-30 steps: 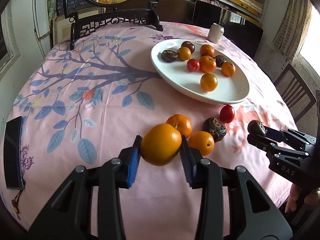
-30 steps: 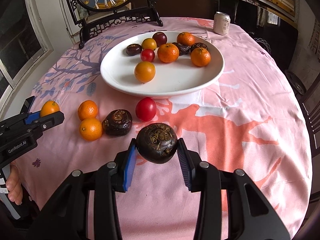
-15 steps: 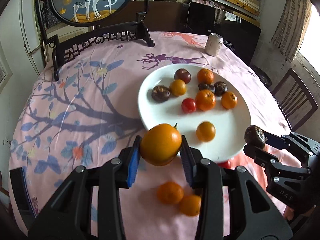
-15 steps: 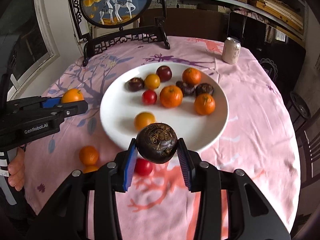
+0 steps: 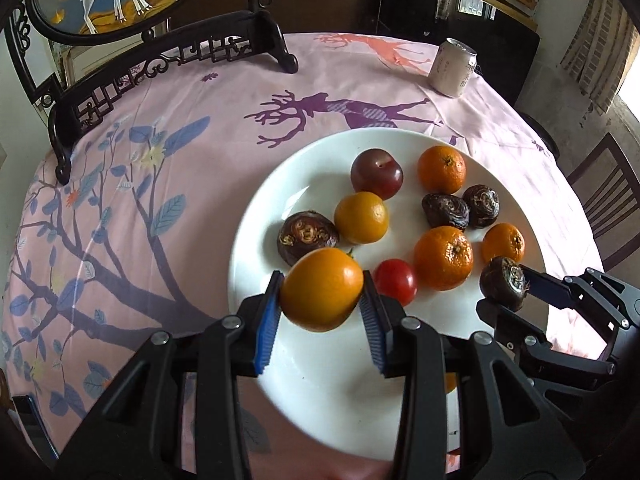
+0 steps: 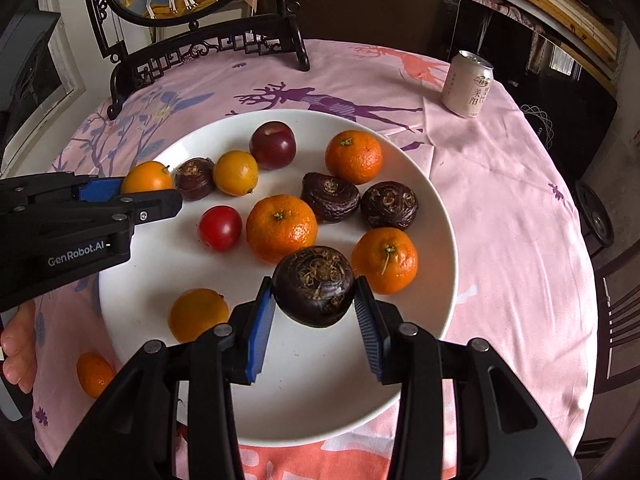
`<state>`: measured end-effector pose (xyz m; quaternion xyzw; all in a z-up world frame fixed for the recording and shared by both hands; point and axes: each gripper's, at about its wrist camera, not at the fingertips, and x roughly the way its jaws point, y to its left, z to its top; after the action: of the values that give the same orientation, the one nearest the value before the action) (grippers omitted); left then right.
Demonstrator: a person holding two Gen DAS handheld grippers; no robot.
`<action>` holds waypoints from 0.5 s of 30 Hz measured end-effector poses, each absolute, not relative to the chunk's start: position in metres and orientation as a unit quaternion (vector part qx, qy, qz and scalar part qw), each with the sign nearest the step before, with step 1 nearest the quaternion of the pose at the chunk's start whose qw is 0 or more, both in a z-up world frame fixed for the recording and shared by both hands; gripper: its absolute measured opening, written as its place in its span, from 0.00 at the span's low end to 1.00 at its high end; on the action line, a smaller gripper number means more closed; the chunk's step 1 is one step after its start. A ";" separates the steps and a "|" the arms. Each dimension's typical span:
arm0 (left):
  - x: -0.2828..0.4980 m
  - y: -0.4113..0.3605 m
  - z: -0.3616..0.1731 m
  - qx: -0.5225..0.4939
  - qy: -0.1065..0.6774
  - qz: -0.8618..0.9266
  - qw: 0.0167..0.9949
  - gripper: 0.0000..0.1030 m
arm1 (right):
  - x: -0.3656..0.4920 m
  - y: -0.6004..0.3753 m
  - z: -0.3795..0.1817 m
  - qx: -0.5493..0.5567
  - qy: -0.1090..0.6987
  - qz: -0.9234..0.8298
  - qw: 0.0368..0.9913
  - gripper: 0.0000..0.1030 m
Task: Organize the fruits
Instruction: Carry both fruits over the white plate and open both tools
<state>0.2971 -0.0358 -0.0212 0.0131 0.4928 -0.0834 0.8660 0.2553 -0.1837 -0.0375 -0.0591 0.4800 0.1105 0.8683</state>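
Note:
My left gripper (image 5: 321,295) is shut on an orange fruit (image 5: 322,289) and holds it above the near left part of the white plate (image 5: 280,372). My right gripper (image 6: 314,294) is shut on a dark brown water chestnut (image 6: 314,291) above the plate's (image 6: 320,400) near middle. The plate holds several fruits: mandarins (image 6: 281,228), a red tomato (image 6: 219,228), a plum (image 6: 273,145) and dark chestnuts (image 6: 330,197). The left gripper with its fruit (image 6: 146,177) shows at the left of the right wrist view. The right gripper with its chestnut (image 5: 503,282) shows at the right of the left wrist view.
A drink can (image 6: 467,83) stands at the far right of the pink tablecloth (image 5: 160,160). A dark wooden screen stand (image 5: 168,56) stands at the back. One mandarin (image 6: 94,374) lies on the cloth left of the plate. A chair (image 5: 608,196) is at the right.
Both grippers have moved forward from the loose fruits near the table's front to above the plate, each still holding its fruit.

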 end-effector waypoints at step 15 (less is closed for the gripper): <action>0.245 -0.015 0.035 -0.010 0.422 -0.085 0.903 0.79 | 0.224 -0.196 0.001 -0.038 0.440 0.096 0.892 0.59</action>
<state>0.2452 -0.0145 0.0354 -0.0097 0.4218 -0.0852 0.9026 0.2236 -0.1958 0.0008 -0.0381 0.4405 0.0959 0.8918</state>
